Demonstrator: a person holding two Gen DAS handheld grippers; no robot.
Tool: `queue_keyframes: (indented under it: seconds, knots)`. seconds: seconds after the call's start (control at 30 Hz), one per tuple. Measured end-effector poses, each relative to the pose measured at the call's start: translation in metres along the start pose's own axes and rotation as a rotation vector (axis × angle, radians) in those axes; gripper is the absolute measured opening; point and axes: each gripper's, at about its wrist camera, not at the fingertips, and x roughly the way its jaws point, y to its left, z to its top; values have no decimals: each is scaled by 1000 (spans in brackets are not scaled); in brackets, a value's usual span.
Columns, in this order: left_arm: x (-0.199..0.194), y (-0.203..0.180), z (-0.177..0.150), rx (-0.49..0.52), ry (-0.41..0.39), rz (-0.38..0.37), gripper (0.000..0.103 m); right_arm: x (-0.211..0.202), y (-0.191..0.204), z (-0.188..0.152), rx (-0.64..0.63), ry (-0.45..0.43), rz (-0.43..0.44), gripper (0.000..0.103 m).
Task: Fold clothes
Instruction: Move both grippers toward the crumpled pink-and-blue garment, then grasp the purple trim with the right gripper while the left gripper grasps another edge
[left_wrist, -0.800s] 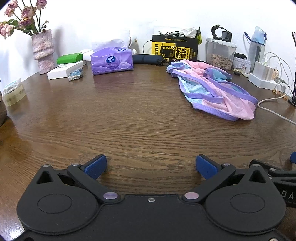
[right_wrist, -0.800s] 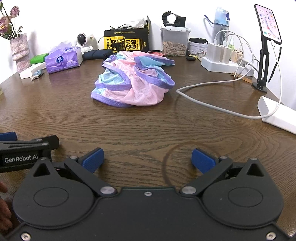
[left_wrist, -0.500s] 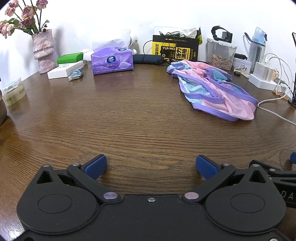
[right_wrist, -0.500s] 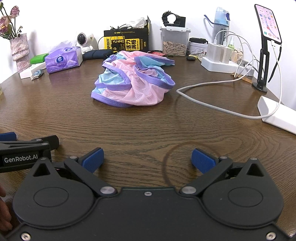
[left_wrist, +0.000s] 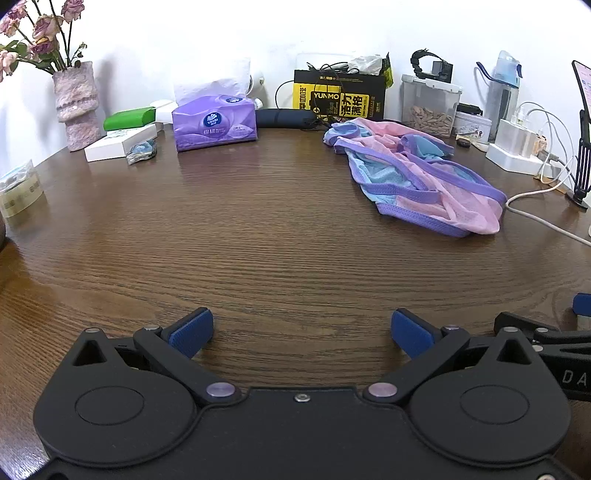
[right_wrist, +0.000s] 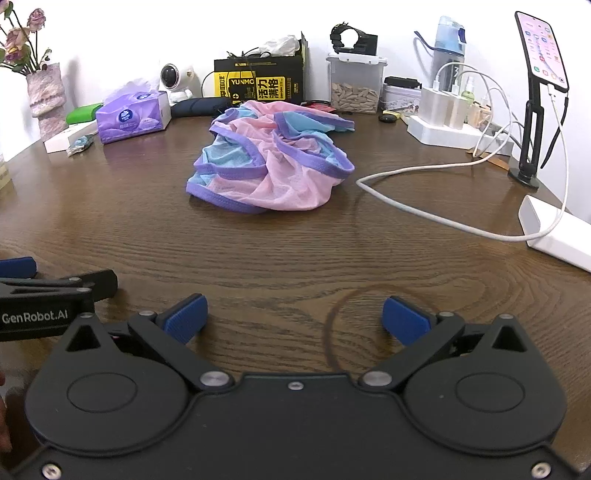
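A crumpled pink, light-blue and purple mesh garment (left_wrist: 417, 181) lies on the brown wooden table (left_wrist: 258, 240), far right in the left wrist view and at the centre back in the right wrist view (right_wrist: 273, 166). My left gripper (left_wrist: 301, 330) is open and empty, low over the table's near edge, well short of the garment. My right gripper (right_wrist: 293, 317) is open and empty, also near the front edge, with the garment straight ahead. Each gripper shows at the side of the other's view.
Along the back stand a purple tissue box (left_wrist: 214, 123), a vase of flowers (left_wrist: 75, 105), a yellow-black box (right_wrist: 262, 83), a clear container (right_wrist: 354, 85) and a water bottle (right_wrist: 448, 48). A white cable (right_wrist: 443, 218), charger block (right_wrist: 454, 122) and phone stand (right_wrist: 533, 140) are at right.
The left wrist view has shifted slightly, so the garment sits a little further left in it. The right gripper has not moved. Both stay open.
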Motion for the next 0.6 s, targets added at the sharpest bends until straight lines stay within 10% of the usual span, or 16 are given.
queue_keyframes:
  seconds: [0.33, 0.6]
  knots:
    - [1, 25, 38, -135, -1, -43, 103, -21, 14, 24, -179, -6, 15, 103]
    - [29, 16, 95, -49, 60, -76, 103, 2, -5, 91, -281, 32, 40, 103]
